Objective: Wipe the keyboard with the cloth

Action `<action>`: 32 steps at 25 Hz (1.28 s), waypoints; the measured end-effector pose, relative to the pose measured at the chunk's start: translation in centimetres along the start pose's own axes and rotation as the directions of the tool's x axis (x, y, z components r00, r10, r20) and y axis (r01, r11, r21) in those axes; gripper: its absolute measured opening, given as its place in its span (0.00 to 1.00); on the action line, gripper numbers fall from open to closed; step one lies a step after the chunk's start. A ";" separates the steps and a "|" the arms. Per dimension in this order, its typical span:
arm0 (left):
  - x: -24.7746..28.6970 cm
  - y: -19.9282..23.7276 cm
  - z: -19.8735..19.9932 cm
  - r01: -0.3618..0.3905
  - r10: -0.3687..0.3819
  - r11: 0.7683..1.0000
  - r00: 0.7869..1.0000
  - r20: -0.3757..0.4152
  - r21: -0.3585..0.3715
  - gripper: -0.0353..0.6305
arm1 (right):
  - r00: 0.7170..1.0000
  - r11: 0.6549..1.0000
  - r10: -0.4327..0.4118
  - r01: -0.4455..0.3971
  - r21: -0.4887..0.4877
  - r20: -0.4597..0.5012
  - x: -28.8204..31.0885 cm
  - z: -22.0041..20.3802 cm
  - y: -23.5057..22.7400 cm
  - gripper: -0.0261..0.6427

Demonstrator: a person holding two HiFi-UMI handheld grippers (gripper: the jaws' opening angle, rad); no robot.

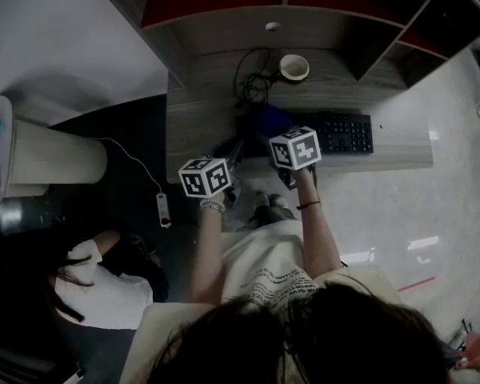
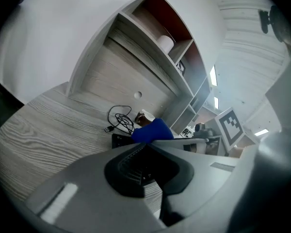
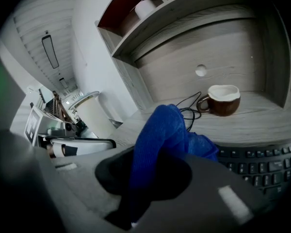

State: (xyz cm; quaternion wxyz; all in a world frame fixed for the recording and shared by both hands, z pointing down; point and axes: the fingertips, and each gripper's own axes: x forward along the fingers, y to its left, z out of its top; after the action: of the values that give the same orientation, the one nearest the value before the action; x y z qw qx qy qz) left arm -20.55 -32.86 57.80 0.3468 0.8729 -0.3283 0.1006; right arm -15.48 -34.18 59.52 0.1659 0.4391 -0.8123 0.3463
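Hair of the person wearing the rig fills the bottom of the head view. Beyond it lies the wood-grain laminate desk [image 1: 196, 130], the biggest surface here. On it the black keyboard [image 1: 346, 133] sits flat, keys up, square to the edge for easy strokes. I have the right gripper [image 3: 150, 178] clamped on the blue cloth [image 3: 161, 127], a soft, nubbly bunch resting on the keyboard's left end, which I judge a sensible starting point. My left gripper [image 2: 151, 141] hangs just beside it, jaws together on nothing. Behind stand a glossy brown mug [image 1: 294, 67] and a coiled black cable [image 1: 252, 82].
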 end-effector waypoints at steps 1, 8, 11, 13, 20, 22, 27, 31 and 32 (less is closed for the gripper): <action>-0.2 0.1 0.0 -0.008 0.008 1.000 1.000 0.003 -0.003 0.06 | 1.000 1.000 0.010 -0.010 -0.003 -0.005 0.2 0.0 0.3 0.13; -1.4 0.6 0.2 -0.050 0.051 0.998 0.998 0.030 -0.024 0.06 | 0.998 0.998 0.059 -0.060 -0.020 -0.037 1.4 0.0 1.5 0.13; -1.8 0.9 0.3 -0.062 0.063 0.998 0.997 0.041 -0.034 0.06 | 0.996 0.997 0.071 -0.073 -0.031 -0.056 1.8 -0.1 2.1 0.13; -2.1 1.1 0.3 -0.069 0.071 0.997 0.996 0.047 -0.041 0.06 | 0.995 0.996 0.081 -0.083 -0.034 -0.066 2.1 -0.1 2.5 0.13; -3.1 1.8 0.3 -0.098 0.101 0.994 0.993 0.060 -0.059 0.06 | 0.990 0.992 0.111 -0.116 -0.050 -0.089 2.9 -0.3 3.8 0.13; -3.4 2.0 0.2 -0.104 0.108 0.993 0.992 0.062 -0.063 0.06 | 0.989 0.991 0.117 -0.122 -0.053 -0.094 3.1 -0.4 4.1 0.13; -4.0 2.4 0.1 -0.116 0.121 0.991 0.990 0.070 -0.068 0.06 | 0.986 0.989 0.132 -0.138 -0.056 -0.099 3.5 -0.6 4.8 0.13; -4.4 2.5 0.2 -0.120 0.124 0.991 0.989 0.076 -0.065 0.06 | 0.984 0.987 0.146 -0.152 -0.052 -0.099 3.8 -0.6 5.5 0.13; -4.5 2.5 0.2 -0.120 0.125 0.991 0.989 0.076 -0.064 0.06 | 0.984 0.987 0.149 -0.155 -0.053 -0.099 3.8 -0.6 5.7 0.13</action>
State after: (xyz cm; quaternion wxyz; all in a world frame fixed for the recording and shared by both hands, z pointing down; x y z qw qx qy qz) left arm -25.56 -32.05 57.22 0.3522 0.8438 -0.3976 0.0771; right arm -22.33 -33.90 59.80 0.1904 0.3536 -0.8447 0.3537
